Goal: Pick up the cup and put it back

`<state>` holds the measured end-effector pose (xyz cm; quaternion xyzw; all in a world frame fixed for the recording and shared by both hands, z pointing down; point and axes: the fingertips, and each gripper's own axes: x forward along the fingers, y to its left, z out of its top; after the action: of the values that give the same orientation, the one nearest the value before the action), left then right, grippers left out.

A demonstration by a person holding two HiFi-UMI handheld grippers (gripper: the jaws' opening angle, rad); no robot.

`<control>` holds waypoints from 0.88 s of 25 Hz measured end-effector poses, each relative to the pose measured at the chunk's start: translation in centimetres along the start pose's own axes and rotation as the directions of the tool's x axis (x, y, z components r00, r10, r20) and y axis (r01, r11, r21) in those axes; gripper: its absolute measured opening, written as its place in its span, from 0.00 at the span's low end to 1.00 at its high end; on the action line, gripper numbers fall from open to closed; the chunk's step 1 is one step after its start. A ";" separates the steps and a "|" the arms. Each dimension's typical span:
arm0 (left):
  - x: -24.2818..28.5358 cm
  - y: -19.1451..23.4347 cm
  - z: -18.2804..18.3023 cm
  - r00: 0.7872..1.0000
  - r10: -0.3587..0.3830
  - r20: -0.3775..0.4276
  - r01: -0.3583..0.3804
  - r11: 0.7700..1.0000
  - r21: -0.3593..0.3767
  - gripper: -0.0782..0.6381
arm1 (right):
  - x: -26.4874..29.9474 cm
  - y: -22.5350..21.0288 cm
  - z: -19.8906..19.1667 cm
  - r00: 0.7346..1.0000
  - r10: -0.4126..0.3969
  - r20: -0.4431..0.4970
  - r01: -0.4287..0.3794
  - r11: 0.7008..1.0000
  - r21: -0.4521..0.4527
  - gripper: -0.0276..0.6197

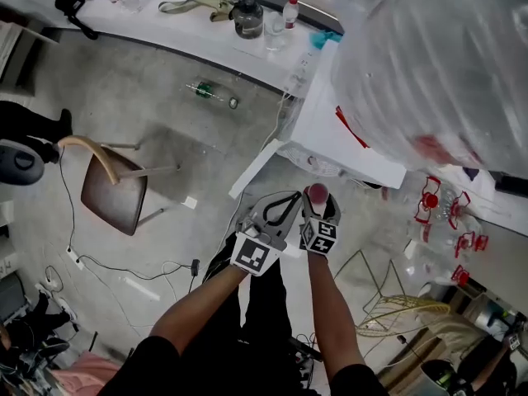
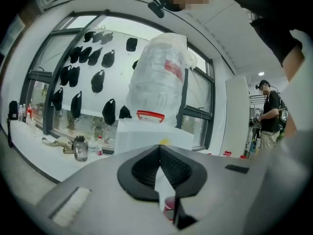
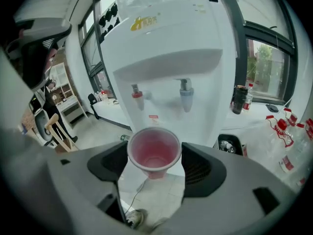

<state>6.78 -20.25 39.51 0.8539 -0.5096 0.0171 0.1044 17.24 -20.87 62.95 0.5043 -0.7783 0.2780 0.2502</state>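
Directly ahead stood the white water dispenser [image 3: 186,48], topped by a large bottle wrapped in clear plastic [image 1: 437,64], with its red tap [image 3: 137,93] and blue tap [image 3: 185,91] side by side on the front. Both grippers were held close together in front of it, above the grey floor [image 1: 165,139]. The right gripper [image 3: 155,159] had its jaws closed on the pink cup [image 3: 154,151], one pad pressing each side of the cup's wall; the cup sat upright between them, lifted off any surface, below the taps and nearer the red one. The left gripper [image 2: 159,151], just beside it, had its jaws drawn together at the tips with nothing between them.
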 end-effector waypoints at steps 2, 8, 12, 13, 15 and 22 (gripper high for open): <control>0.8 0.5 -1.1 1.000 -0.006 -0.005 0.006 1.000 0.006 0.12 | 1.6 -0.5 -0.4 1.000 -0.004 -0.004 0.004 1.000 -0.006 0.55; 1.4 1.5 -5.1 0.999 0.019 -0.035 -0.018 1.000 0.019 0.12 | 4.8 -1.3 -2.0 1.000 -0.012 -0.019 0.011 0.999 -0.033 0.55; 1.2 2.2 -7.0 0.998 0.036 -0.042 -0.035 0.999 0.009 0.12 | 6.9 -2.2 -1.7 1.000 -0.022 0.010 0.022 0.999 -0.046 0.55; 1.2 2.3 -7.3 0.998 0.038 -0.043 -0.038 0.999 0.006 0.12 | 7.4 -2.5 -1.5 0.999 -0.027 0.020 0.028 0.999 -0.047 0.55; 1.1 2.7 -8.0 0.998 0.047 -0.041 -0.047 0.999 -0.005 0.12 | 8.5 -2.9 -1.0 0.998 -0.036 0.044 0.038 0.998 -0.052 0.55; 1.2 3.6 -9.3 0.997 0.057 -0.042 -0.057 0.998 -0.010 0.12 | 11.4 -3.8 -0.2 0.995 -0.049 0.084 0.056 0.995 -0.081 0.55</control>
<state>4.91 -21.15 49.33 0.8378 -0.5316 0.0352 0.1191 16.60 -29.35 71.46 0.5246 -0.7853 0.2178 0.2463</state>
